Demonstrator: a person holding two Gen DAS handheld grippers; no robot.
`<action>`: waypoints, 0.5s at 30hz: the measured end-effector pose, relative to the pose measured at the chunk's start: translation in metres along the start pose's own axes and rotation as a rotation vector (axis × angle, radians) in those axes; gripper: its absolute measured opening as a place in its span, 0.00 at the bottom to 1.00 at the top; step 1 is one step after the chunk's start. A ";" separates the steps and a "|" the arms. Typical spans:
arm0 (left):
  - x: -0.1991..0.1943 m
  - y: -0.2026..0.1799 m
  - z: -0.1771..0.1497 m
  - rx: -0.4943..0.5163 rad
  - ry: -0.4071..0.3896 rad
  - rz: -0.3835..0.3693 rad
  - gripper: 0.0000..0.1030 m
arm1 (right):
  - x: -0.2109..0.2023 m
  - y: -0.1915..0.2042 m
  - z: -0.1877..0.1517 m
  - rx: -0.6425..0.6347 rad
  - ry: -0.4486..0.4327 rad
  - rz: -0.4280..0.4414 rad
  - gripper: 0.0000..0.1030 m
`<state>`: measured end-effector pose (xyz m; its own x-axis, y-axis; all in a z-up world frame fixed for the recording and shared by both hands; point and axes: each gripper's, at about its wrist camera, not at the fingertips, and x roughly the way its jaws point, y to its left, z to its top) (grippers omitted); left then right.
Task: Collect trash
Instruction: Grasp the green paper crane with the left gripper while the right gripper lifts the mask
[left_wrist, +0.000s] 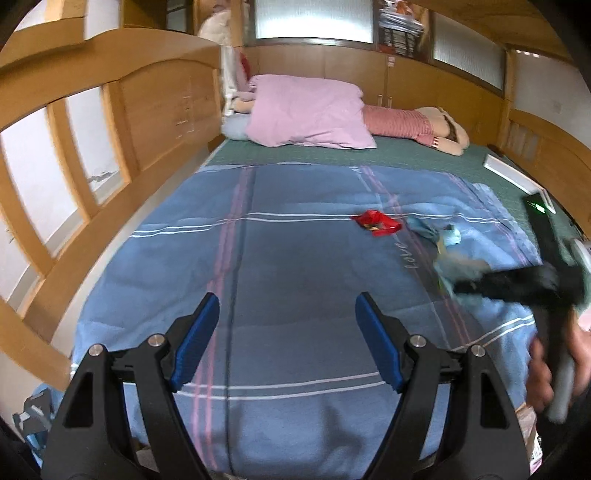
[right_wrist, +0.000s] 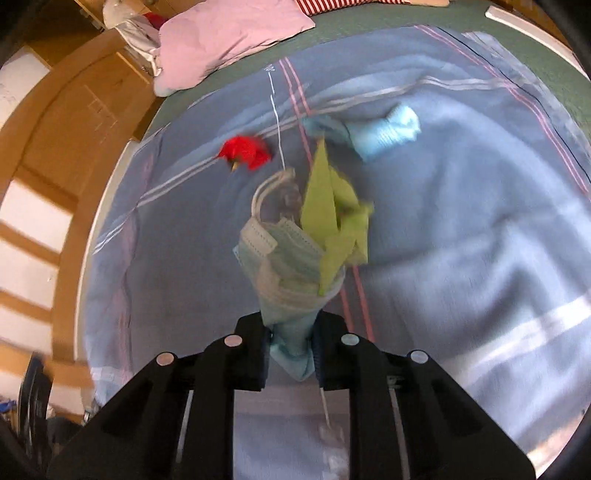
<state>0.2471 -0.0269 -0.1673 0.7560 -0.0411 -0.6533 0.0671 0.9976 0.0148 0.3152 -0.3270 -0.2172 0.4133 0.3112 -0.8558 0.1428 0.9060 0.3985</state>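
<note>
Clearly the right gripper (right_wrist: 290, 354) is closed on a mask (right_wrist: 280, 258), a pale blue face mask bunched into a cone, and a green paper (right_wrist: 334, 218) is caught in the same bundle. The pads press on the lower, narrow end of the mask, and the rest stands out ahead of the jaws above the blanket (right_wrist: 461, 221).

I judge that this mask is very light and soft, so it folds easily and needs only little force. Its ear loops hang free and could catch on something. The paper looks thin and folded; it seems only wedged in the mask, not pinched itself, so it may slip out if the hand swings fast.

Two more pieces lie on the blanket beyond the bundle. The red wrapper (right_wrist: 245, 151) is to the left, and it looks crinkled and light; I think a pinch across its middle is good, because a smooth foil edge can slide. The blue cloth (right_wrist: 384, 134) is to the right, apart from the wrapper, soft and twisted, and the thick twisted part is the best place to take it.

The left gripper (left_wrist: 286, 339) is open and holds nothing, low over the near part of the blanket. Behind, a pink pillow (left_wrist: 306, 110) lies at the head of the bed.
</note>
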 end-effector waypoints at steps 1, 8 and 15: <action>0.003 -0.004 0.002 0.006 0.001 0.000 0.74 | -0.012 -0.005 -0.013 0.005 0.002 0.015 0.19; 0.025 -0.044 0.010 0.056 0.023 -0.078 0.74 | -0.036 -0.015 -0.070 -0.100 0.047 -0.070 0.20; 0.031 -0.096 0.004 0.138 0.028 -0.192 0.75 | -0.062 -0.029 -0.095 -0.126 0.076 -0.038 0.20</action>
<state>0.2664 -0.1242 -0.1859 0.7026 -0.2260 -0.6747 0.2976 0.9546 -0.0099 0.1999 -0.3453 -0.2073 0.3398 0.2921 -0.8940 0.0413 0.9450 0.3244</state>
